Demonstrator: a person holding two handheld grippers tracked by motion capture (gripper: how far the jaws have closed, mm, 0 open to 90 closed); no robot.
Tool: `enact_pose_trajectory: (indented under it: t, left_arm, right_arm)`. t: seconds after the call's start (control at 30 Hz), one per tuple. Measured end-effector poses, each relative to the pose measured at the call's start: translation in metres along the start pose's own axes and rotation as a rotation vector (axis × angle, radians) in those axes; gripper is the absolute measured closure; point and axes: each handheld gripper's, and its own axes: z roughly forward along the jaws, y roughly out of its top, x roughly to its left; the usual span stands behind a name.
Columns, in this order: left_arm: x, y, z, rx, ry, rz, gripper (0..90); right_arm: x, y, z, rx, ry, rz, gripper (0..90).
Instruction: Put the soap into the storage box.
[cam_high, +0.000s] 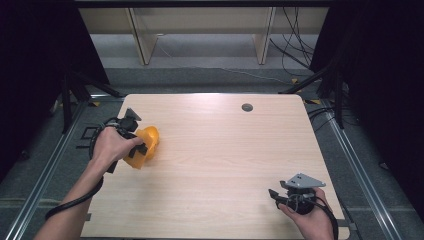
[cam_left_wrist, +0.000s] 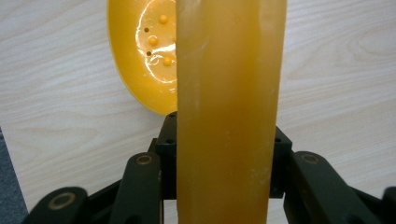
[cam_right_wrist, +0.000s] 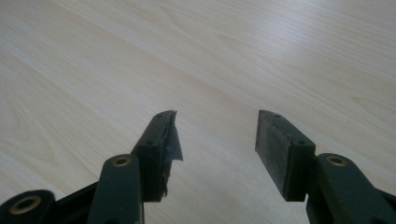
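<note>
Near the left edge of the table (cam_high: 215, 150), the left gripper (cam_high: 141, 148) has its jaws pinched on an orange plastic piece (cam_high: 145, 146), gripping a flat, translucent amber strip of it (cam_left_wrist: 229, 112); a glossy rounded part with small bumps (cam_left_wrist: 144, 56) lies beyond on the wood. It looks light and stiff, though the smooth surface could slip, so the flat strip seems the sensible hold. The right gripper (cam_high: 278, 195) hovers by the near right corner, jaws spread and empty, a torn pad (cam_right_wrist: 171, 140) on one.
</note>
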Motion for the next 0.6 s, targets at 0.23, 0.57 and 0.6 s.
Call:
enact_pose_trajectory:
  t: [0.23,0.57,0.6]
  left_arm:
    - [0.008,0.008,-0.001,0.009,0.016,-0.033,60.5]
    - [0.017,0.015,-0.003,-0.003,0.032,-0.069,60.5]
    - [0.018,0.016,-0.003,-0.005,0.032,-0.074,60.5]
  right_arm:
    - [0.002,0.0,-0.001,0.011,-0.023,0.032,48.1]
    - [0.001,0.0,-0.002,0.002,-0.019,0.012,48.1]
    - [0.001,0.0,-0.002,0.002,-0.019,0.012,48.1]
